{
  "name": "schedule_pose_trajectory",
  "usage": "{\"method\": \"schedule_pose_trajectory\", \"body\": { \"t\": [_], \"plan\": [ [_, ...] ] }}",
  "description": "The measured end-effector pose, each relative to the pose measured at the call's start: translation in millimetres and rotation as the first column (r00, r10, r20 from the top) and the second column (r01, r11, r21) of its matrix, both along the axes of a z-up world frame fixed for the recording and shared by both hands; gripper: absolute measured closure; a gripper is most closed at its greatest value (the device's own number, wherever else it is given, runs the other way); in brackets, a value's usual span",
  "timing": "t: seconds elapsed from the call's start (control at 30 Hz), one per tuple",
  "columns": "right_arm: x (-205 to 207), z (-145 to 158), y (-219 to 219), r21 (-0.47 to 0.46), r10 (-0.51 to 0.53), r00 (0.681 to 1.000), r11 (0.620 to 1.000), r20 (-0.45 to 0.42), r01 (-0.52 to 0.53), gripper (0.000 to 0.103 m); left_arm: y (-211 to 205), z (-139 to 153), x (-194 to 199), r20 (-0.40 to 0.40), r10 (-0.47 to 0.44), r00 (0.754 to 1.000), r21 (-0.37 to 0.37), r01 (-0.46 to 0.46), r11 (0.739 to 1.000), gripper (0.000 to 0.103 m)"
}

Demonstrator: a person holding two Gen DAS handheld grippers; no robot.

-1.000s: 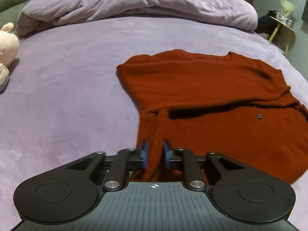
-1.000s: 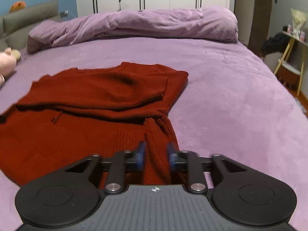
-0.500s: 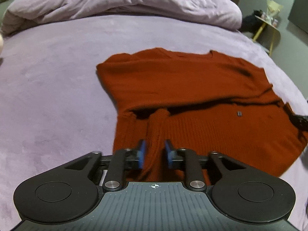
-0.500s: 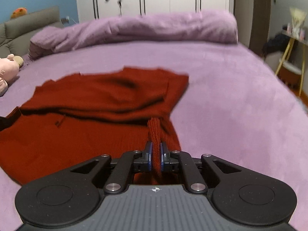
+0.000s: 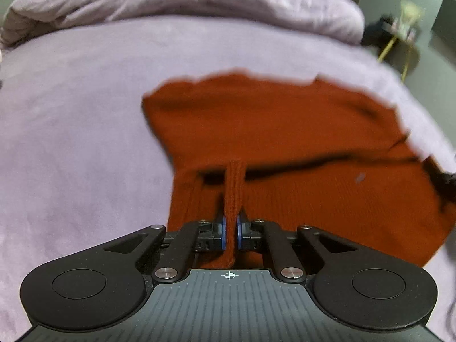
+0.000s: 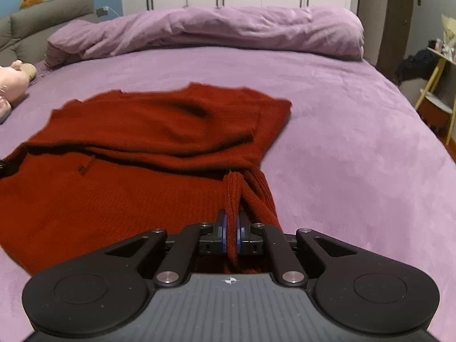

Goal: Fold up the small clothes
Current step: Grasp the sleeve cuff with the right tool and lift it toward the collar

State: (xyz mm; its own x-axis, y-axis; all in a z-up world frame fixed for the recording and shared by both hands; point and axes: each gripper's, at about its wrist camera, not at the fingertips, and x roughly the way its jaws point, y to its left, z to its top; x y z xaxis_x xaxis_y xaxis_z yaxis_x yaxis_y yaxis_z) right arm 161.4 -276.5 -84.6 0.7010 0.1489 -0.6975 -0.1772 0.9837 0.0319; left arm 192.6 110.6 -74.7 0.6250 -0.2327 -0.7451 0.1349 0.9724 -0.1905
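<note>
Purple plush bedspread (image 6: 342,131) fills most of what we see, a wide soft field with a rumpled lilac duvet (image 6: 216,31) heaped along its far side. On it lies the rust-red ribbed knit sweater (image 6: 119,176), spread flat toward the near side of the bed, its upper part with the sleeves already folded down over the body so that a dark shadowed fold line runs across the middle. From the left wrist view the same sweater (image 5: 285,131) is smeared by motion blur, but its edges read clearly against the purple. We have broad bare bedspread to the sweater's left in the left view and to its right in the right view, and more between the collar edge and the duvet. A pale pink plush toy (image 6: 11,85) sits at the far left edge of the bed in the right view, well apart from the garment, and a yellow-legged side table (image 6: 436,85) stands off the bed to the right. Our left gripper (image 5: 230,228) is pinched closed on a raised ridge of the sweater's near hem, the ribbed cloth standing up between the blue pads. Our right gripper (image 6: 231,232) is likewise clamped on a ridge of hem at the sweater's other near corner. A small dark tag (image 6: 82,168) on the front is too blurred for us to read.
</note>
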Motion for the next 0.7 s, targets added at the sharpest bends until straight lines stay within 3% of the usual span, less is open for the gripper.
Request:
{"method": "schedule_pose_trajectory", "body": {
  "t": [0.1,0.17,0.23,0.37,0.53,0.6,0.7],
  "plan": [
    [-1.1,28.1,-9.9,0.106,-0.023,0.994,0.994,0.104,0.012,0.098,8.7,40.2,0.2,0.125,0.028,0.992,-0.074,-0.019,0.997,0.095],
    [9.1,45.6,-15.2,0.164,-0.062,0.985,0.986,0.161,0.036,0.098,9.7,56.2,9.7,0.204,0.052,0.978,-0.031,-0.047,0.998,0.095],
    [23.8,54.6,-13.5,0.168,-0.099,0.975,0.984,0.201,0.065,0.098,13.4,60.8,27.7,0.230,0.101,0.968,-0.005,-0.102,0.995,0.095],
    [61.7,49.4,-4.9,0.127,-0.163,0.963,0.982,0.215,0.138,0.098,19.1,38.6,66.0,0.166,0.165,0.972,0.012,-0.169,0.986,0.094],
    [102.0,9.7,1.2,0.091,-0.146,0.987,0.986,0.066,0.140,0.097,13.1,-9.0,88.0,0.001,0.154,0.988,0.064,-0.154,0.986,0.092],
    [106.8,1.4,-1.2,0.089,-0.139,0.990,0.987,0.015,0.137,0.096,17.0,-14.5,84.8,-0.014,0.130,0.991,0.056,-0.129,0.990,0.086],
    [101.5,-2.0,-7.4,0.107,-0.131,0.991,0.986,-0.008,0.131,0.085,24.2,-17.5,77.9,-0.026,0.107,0.994,0.007,-0.107,0.994,0.063]
  ]
}}
